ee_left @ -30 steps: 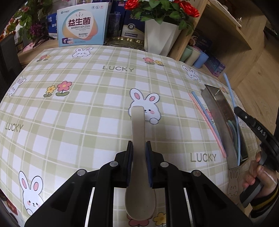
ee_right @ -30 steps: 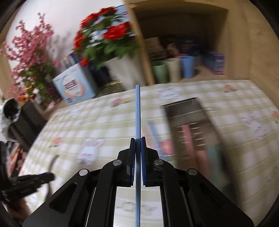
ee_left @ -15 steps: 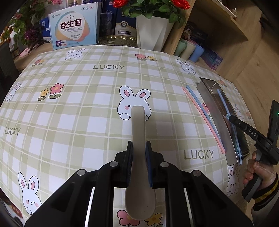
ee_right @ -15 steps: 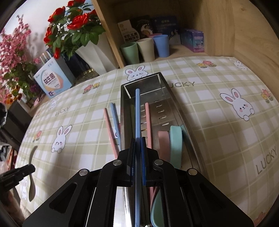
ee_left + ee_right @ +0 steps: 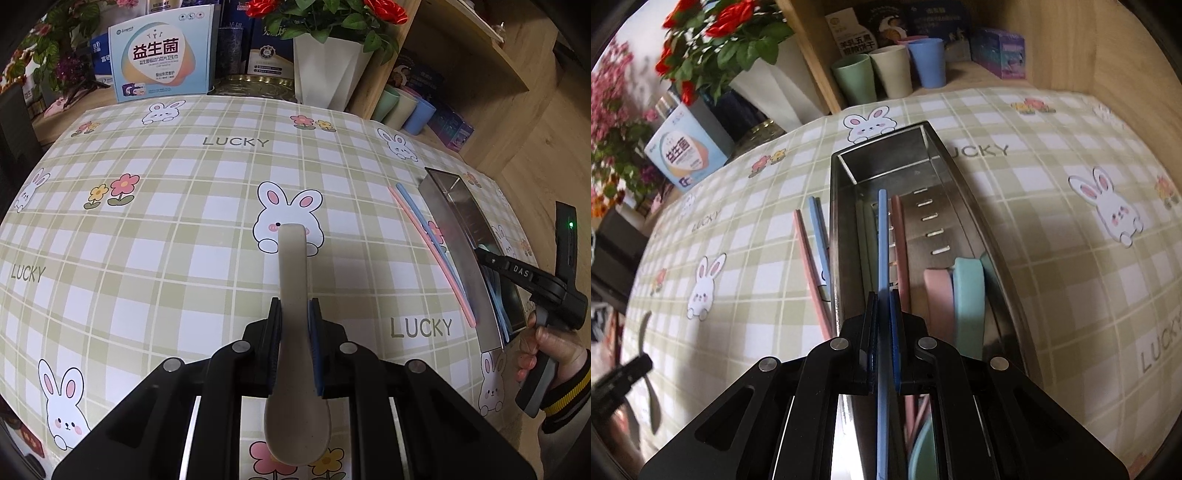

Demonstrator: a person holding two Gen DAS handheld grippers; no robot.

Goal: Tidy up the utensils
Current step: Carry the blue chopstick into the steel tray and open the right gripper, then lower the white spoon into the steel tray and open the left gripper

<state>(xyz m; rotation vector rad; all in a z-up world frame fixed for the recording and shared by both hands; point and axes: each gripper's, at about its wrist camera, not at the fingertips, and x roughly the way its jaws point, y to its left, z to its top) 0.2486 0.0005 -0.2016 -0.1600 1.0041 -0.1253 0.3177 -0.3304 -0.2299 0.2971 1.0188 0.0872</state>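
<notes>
My left gripper (image 5: 294, 310) is shut on a beige spoon (image 5: 293, 280), held over the checked tablecloth, handle pointing forward. My right gripper (image 5: 884, 299) is shut on a blue chopstick (image 5: 882, 236) and holds it inside the steel utensil tray (image 5: 967, 206). The tray holds a pink chopstick (image 5: 899, 229), a green chopstick (image 5: 866, 236), and pink (image 5: 936, 291) and teal spoons (image 5: 967, 291). A pink chopstick (image 5: 809, 251) and a blue chopstick (image 5: 820, 225) lie on the cloth left of the tray. In the left wrist view the tray (image 5: 461, 236) and right gripper (image 5: 524, 273) are at the right.
A white flower pot (image 5: 325, 66), a blue printed box (image 5: 162, 55) and a gold tin (image 5: 255, 83) stand at the table's back. Three cups (image 5: 890, 74) sit on a wooden shelf behind the tray. The shelf wall (image 5: 1108, 55) is close on the right.
My right gripper swung over the tray and lowered the blue chopstick into it. My left gripper drifted slightly with the spoon still held.
</notes>
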